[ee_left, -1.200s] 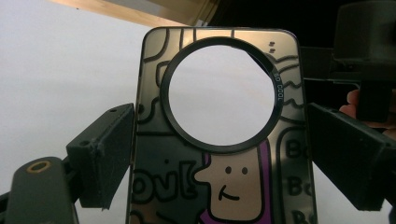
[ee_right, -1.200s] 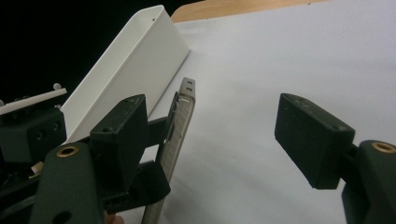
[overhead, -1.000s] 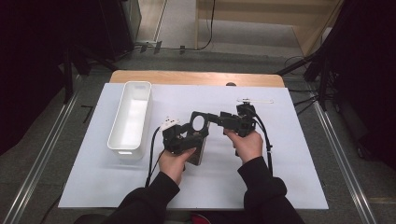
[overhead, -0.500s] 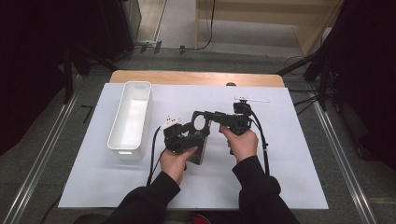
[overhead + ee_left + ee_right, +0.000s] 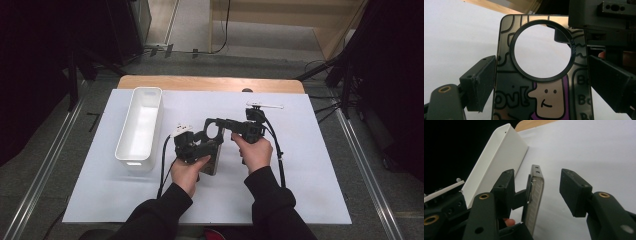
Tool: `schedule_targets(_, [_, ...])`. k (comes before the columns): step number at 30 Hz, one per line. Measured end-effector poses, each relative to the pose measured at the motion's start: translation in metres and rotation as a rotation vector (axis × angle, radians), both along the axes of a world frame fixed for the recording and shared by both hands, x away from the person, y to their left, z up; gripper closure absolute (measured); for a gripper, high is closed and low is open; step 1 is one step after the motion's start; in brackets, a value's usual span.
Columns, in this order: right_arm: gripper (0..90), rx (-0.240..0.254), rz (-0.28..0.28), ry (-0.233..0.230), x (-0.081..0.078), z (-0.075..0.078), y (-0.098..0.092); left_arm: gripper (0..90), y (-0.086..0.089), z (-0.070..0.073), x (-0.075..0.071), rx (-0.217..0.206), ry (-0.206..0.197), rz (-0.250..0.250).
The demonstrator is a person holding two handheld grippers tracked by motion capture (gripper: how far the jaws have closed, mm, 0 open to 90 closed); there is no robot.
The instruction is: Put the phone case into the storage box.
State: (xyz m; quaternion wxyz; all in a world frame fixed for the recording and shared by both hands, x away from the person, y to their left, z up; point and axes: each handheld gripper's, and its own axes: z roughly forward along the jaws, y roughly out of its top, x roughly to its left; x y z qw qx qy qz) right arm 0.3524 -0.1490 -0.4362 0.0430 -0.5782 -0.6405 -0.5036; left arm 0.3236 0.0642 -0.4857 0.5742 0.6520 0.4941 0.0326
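Above the middle of a white table cover (image 5: 310, 190), held upright in the left claw (image 5: 204, 145): one phone case (image 5: 541, 75), printed with a cartoon face and lettering and pierced by a single large round hole rimmed with a black ring (image 5: 542, 51). Clamped by its two long edges between the left claw's two black jaws, pads pressing on either side. Seen edge-on in the right gripper view: the same case (image 5: 535, 195), standing in the gap of the right claw (image 5: 541, 192), nearer the left-hand jaw, well clear of the other. Right claw about half open, jaws just closing in, no pad visibly pressing on the case. Met from the right in the high view by the right claw (image 5: 224, 125), at the case's upper end. Two claws in all, one per hand (image 5: 190, 172), both sleeves dark. To the left of the hands, one long white tray (image 5: 141, 125), lying lengthwise on the cover, well apart from the case. One small white strip (image 5: 265, 105) farther back on the cover, beyond the right hand (image 5: 256, 152).
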Motion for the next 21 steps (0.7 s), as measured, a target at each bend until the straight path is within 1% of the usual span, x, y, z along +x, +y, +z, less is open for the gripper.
schedule_targets(3, [47.0,0.008,-0.004,0.007,0.0013,0.0009,0.0033,11.1,-0.0001,0.0004,0.0007,-0.016,0.010,-0.001])
schedule_targets(5, [49.6,0.015,-0.011,0.019,0.0019,0.0015,0.0044,11.1,0.0003,0.0003,0.0013,-0.030,0.018,-0.001])
schedule_targets(7, [52.1,0.021,-0.019,0.018,0.0022,0.0017,0.0047,11.1,0.0010,0.0006,0.0015,-0.038,0.022,0.001])
schedule_targets(10, [53.8,0.024,-0.020,0.022,0.0024,0.0014,0.0055,11.1,0.0015,0.0013,0.0016,-0.045,0.019,0.007])
schedule_targets(12, [55.7,0.020,-0.021,0.020,0.0026,0.0009,0.0061,11.1,0.0018,0.0024,0.0008,-0.044,0.004,0.017])
schedule_targets(16, [57.8,0.031,-0.023,0.016,0.0028,0.0006,0.0080,11.1,0.0018,0.0023,0.0013,-0.052,0.009,0.020])
schedule_targets(18, [58.7,0.017,-0.022,0.015,0.0027,0.0004,0.0096,11.1,0.0019,0.0022,0.0013,-0.059,0.015,0.021])
schedule_targets(19, [60.6,0.017,-0.022,0.017,0.0028,0.0002,0.0105,11.1,0.0019,0.0022,0.0013,-0.059,0.015,0.025])
schedule_targets(21, [63.3,0.018,-0.021,0.020,0.0032,-0.0004,0.0114,11.1,0.0020,0.0026,0.0004,-0.053,0.002,0.032])
